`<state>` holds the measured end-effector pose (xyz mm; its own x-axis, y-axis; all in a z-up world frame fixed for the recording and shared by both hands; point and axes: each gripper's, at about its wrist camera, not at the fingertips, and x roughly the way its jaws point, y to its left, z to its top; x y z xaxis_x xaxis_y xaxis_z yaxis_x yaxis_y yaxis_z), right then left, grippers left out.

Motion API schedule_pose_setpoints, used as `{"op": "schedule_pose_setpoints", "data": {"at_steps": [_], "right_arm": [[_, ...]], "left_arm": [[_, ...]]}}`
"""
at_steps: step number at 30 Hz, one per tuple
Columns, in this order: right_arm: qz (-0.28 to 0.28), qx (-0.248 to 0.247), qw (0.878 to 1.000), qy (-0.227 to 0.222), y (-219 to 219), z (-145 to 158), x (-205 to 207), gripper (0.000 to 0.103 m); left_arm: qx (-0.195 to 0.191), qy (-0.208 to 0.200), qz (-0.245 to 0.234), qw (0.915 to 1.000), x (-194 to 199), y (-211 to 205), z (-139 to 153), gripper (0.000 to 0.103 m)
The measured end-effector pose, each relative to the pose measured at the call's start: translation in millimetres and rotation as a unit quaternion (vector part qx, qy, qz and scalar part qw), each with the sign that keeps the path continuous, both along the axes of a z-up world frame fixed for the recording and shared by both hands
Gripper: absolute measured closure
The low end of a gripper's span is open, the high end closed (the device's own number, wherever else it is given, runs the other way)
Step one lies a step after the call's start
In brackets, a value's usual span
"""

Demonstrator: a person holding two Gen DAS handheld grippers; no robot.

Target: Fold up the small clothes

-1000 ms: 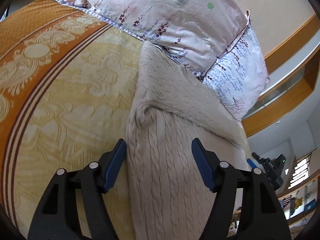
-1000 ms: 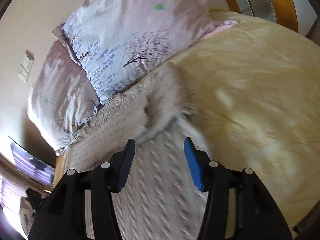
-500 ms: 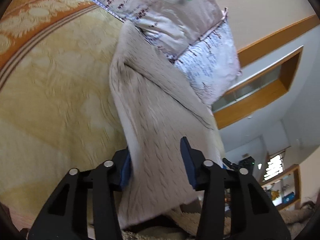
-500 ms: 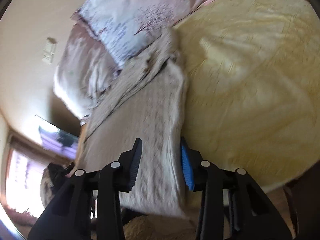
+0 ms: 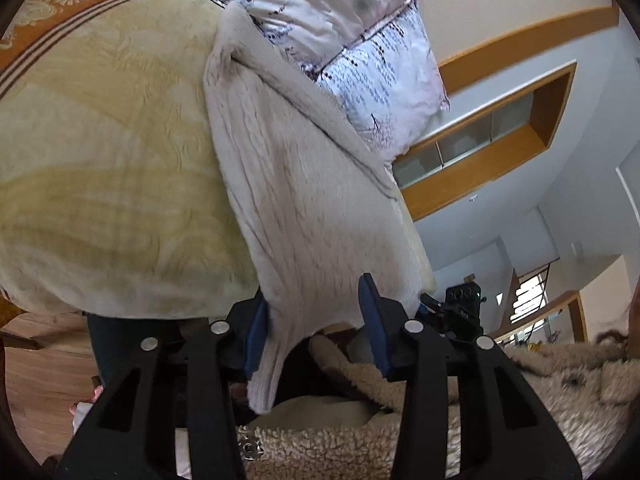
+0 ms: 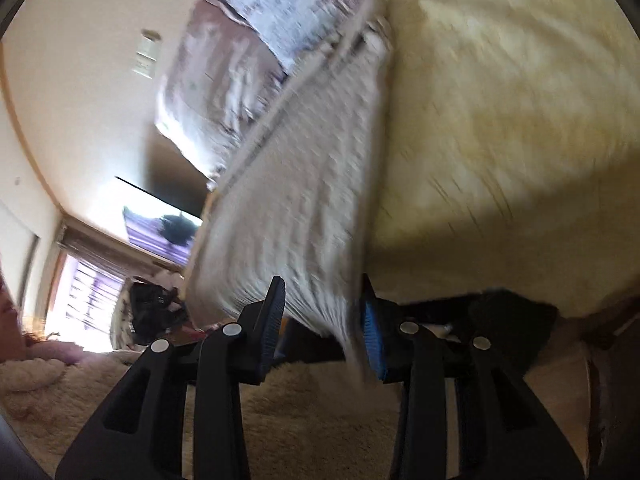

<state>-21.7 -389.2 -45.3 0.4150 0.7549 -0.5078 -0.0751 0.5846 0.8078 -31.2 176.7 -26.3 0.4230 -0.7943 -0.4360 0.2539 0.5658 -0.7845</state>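
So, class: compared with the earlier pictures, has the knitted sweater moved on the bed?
Yes. The knitted sweater has been dragged away from the floral pillows, its near end now past the edge of the yellow bedspread.

Both grippers closed in on the cream knit sweater (image 5: pixel 304 200) and drew back toward 6 o'clock. The left gripper (image 5: pixel 316 320) and right gripper (image 6: pixel 324 316) dragged its hem off the yellow bedspread (image 5: pixel 112 168); pillows (image 5: pixel 340 24) receded toward 12 o'clock.
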Motion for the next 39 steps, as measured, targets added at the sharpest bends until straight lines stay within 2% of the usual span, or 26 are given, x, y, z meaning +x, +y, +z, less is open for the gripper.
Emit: {"op": "schedule_pose_setpoints", "data": {"at_steps": [6,7,9,10,11,12,13,14,18,21,24,26,29,31,32,33,36,39], "right_arm": [[0.017,0.002,1.0,0.006,12.7,-12.0,4.9,0.064],[0.019,0.002,1.0,0.005,12.8,-12.3,4.5,0.064],[0.022,0.0,1.0,-0.002,14.1,-10.7,3.8,0.07],[0.026,-0.004,1.0,-0.008,15.5,-8.9,2.2,0.078],[0.033,-0.007,0.999,-0.014,17.1,-6.3,0.5,0.088],[0.037,-0.01,0.999,-0.019,17.8,-4.3,-1.4,0.092],[0.04,-0.016,0.999,-0.028,19.2,0.4,-3.2,0.093],[0.042,-0.018,0.998,-0.041,20.4,6.7,-4.8,0.094],[0.032,-0.02,0.994,-0.107,20.1,37.9,-6.8,0.095],[0.005,-0.035,0.988,-0.152,19.6,61.8,-2.9,0.095],[-0.043,-0.055,0.98,-0.185,16.2,83.0,5.2,0.095],[-0.087,-0.074,0.971,-0.208,14.1,96.9,13.7,0.095],[-0.12,-0.112,0.961,-0.225,17.6,111.7,29.0,0.095],[-0.132,-0.153,0.95,-0.238,28.3,119.8,41.9,0.095],[-0.143,-0.188,0.939,-0.251,33.8,125.9,46.7,0.095],[-0.147,-0.204,0.932,-0.261,37.5,130.7,52.4,0.095],[-0.151,-0.215,0.926,-0.272,40.3,141.3,70.7,0.096],[-0.161,-0.233,0.917,-0.281,43.9,147.4,88.6,0.096]], "left_arm": [[0.046,0.02,-0.022,0.9985,-3.9,-13.3,-19.1,0.061],[0.045,0.025,-0.022,0.9984,-3.5,-13.9,-22.9,0.061],[0.038,0.033,-0.022,0.9985,-1.8,-13.9,-29.7,0.061],[0.038,0.034,-0.022,0.9985,-1.2,-14.1,-31.9,0.066],[0.037,0.035,-0.024,0.9984,-0.3,-14.7,-32.8,0.078],[0.035,0.037,-0.03,0.9983,0.2,-15.0,-33.8,0.084],[0.034,0.036,-0.033,0.9982,2.1,-15.6,-33.4,0.093],[0.033,0.03,-0.038,0.9983,1.1,-15.4,-31.1,0.095],[0.027,-0.006,-0.053,0.9982,-1.6,-15.6,-11.6,0.096],[0.024,-0.041,-0.049,0.9977,4.3,-11.5,9.3,0.096],[0.022,-0.078,-0.033,0.9962,17.9,-4.6,32.4,0.097],[0.023,-0.094,-0.015,0.9952,31.4,-1.6,45.8,0.097],[0.039,-0.106,0.011,0.9936,55.7,0.1,62.7,0.097],[0.058,-0.112,0.035,0.9914,71.1,0.5,73.3,0.097],[0.066,-0.115,0.048,0.9901,78.7,2.0,78.1,0.097],[0.073,-0.119,0.064,0.9881,88.8,2.9,83.8,0.097],[0.087,-0.125,0.094,0.9839,121.4,5.6,99.4,0.097],[0.103,-0.123,0.102,0.9817,150.5,4.0,105.8,0.097]]}}
